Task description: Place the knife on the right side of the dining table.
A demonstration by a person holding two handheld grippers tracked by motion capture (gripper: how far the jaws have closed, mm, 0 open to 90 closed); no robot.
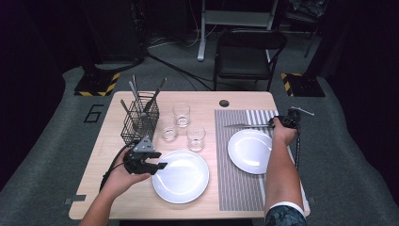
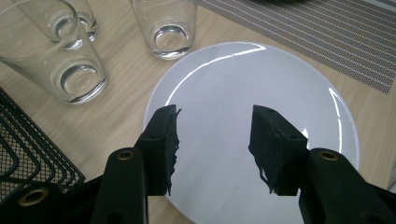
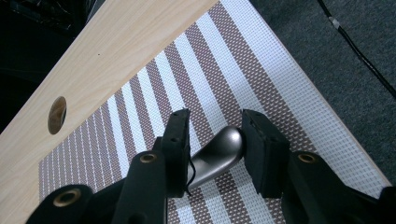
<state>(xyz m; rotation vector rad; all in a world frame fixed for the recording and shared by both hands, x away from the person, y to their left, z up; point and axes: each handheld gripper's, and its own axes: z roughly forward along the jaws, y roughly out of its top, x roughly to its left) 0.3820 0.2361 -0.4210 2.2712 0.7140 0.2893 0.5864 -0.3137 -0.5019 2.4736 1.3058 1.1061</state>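
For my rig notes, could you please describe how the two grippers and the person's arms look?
Both grippers, left and right, are black with blocky jaws and brass-coloured rivets. The left carries a grey three-cornered plate; black cables trail from each. One dark patterned short sleeve has a white band.

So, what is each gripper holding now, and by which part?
The right gripper has its fingers around the rounded handle end of a metal utensil over the striped placemat. The left gripper holds nothing.

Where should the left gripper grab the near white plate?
Take the plate at its left rim, coming in low from the left gripper side, one of the fingers under the edge. It lies flat on the table, so only the raised rim offers purchase.
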